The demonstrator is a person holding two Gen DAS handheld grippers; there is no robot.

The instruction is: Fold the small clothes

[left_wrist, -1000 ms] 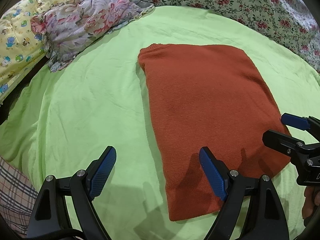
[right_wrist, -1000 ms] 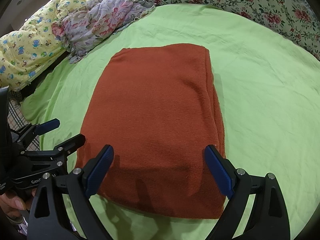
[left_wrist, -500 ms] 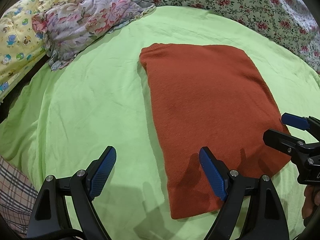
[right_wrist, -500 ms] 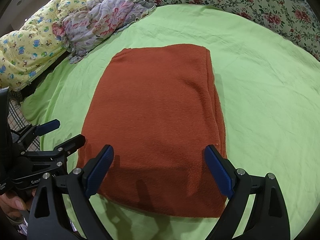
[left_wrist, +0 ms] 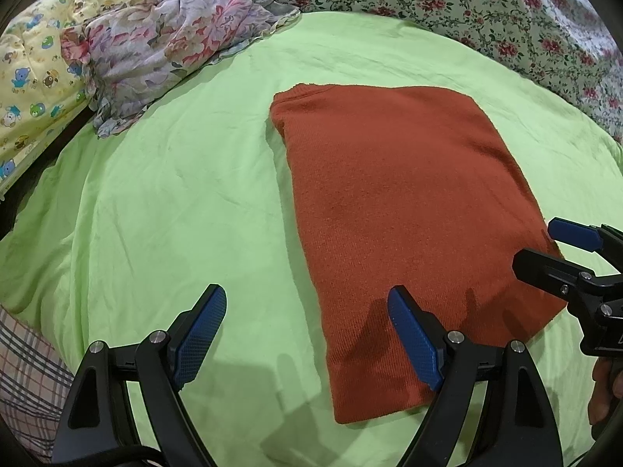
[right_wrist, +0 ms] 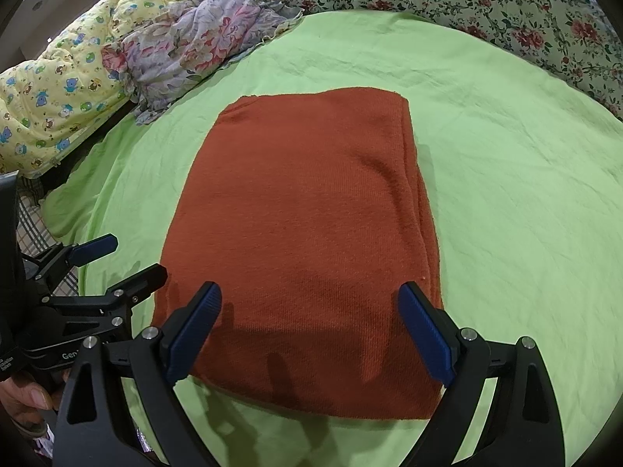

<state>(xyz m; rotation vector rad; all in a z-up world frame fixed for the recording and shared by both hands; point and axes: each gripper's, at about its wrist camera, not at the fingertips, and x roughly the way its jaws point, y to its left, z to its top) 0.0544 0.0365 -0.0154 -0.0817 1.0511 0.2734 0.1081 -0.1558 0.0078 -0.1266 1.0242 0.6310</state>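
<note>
Rust-red knit garment (left_wrist: pixel 405 210) lying folded flat on green sheet (left_wrist: pixel 175 194) mid-bed, L tongs (left_wrist: pixel 307 334) and R tongs (right_wrist: pixel 311 327) both gaping wide, hovering empty at its near edge, floral cloth (right_wrist: pixel 187 46) bunched far-left

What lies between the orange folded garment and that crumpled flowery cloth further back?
Only bare green sheet; the left wrist view shows nothing resting between the orange garment and the flowery cloth.
</note>
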